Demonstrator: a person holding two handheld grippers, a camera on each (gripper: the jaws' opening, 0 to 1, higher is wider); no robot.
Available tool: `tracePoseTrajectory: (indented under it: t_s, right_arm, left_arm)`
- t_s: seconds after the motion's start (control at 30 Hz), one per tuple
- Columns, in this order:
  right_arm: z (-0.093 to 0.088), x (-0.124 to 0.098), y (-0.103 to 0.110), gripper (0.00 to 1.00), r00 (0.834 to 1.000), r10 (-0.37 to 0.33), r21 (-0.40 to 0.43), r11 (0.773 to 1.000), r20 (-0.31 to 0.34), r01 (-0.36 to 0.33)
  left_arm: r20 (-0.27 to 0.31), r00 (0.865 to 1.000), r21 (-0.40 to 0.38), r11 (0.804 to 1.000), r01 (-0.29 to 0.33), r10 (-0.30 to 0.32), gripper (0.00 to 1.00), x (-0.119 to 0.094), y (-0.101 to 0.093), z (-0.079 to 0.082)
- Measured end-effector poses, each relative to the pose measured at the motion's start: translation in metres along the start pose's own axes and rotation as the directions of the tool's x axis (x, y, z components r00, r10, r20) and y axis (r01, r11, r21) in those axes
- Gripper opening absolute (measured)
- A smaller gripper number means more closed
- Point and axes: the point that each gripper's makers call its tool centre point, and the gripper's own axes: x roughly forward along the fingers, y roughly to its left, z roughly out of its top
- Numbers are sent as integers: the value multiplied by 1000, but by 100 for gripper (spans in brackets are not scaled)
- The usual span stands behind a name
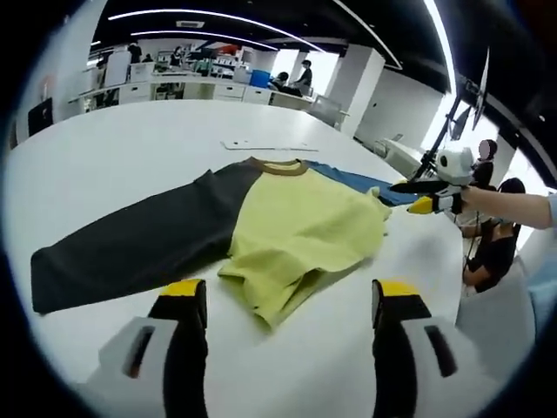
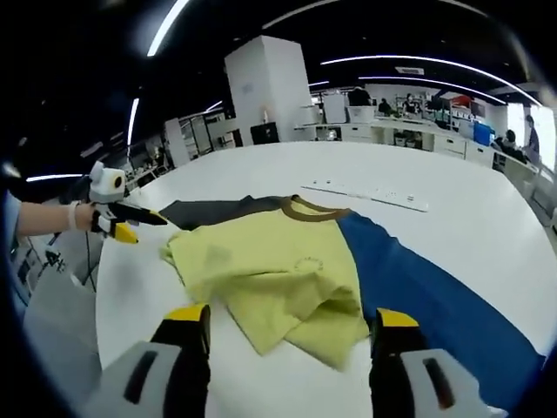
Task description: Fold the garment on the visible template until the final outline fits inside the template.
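Observation:
A shirt lies flat on the white table (image 1: 113, 165), with a yellow-green body (image 1: 300, 231), a brown collar (image 1: 280, 167), a dark grey sleeve (image 1: 130, 248) and a blue sleeve (image 1: 352, 178). The body's lower part is rumpled and folded over itself. My left gripper (image 1: 291, 296) is open just short of the yellow hem, nothing between its jaws. My right gripper (image 2: 291, 324) is also open, over the folded yellow hem (image 2: 305, 326) beside the blue sleeve (image 2: 418, 287). Each gripper appears in the other's view: the right gripper (image 1: 409, 196) at the blue-sleeve side, the left gripper (image 2: 144, 225) by the grey sleeve (image 2: 204, 212).
A flat white strip (image 1: 270, 145) lies on the table beyond the collar and shows again as the strip (image 2: 365, 193) in the right gripper view. Desks, shelves and people stand far behind. A seated person (image 1: 492, 244) is past the table's edge.

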Motion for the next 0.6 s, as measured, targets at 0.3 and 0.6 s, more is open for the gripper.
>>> tracePoseTrajectory:
  t_s: [0.3,0.6]
  right_arm:
    - [-19,8,16,56,998,37,11,999,-42,-36]
    - [-34,20,26,33,995,35,17,999,-91,-34]
  left_arm:
    - [-1,1000,-33,999,-18,18,54,5,1,-2]
    - [-23,998,-33,998,-60,59,42,10,5,-8]
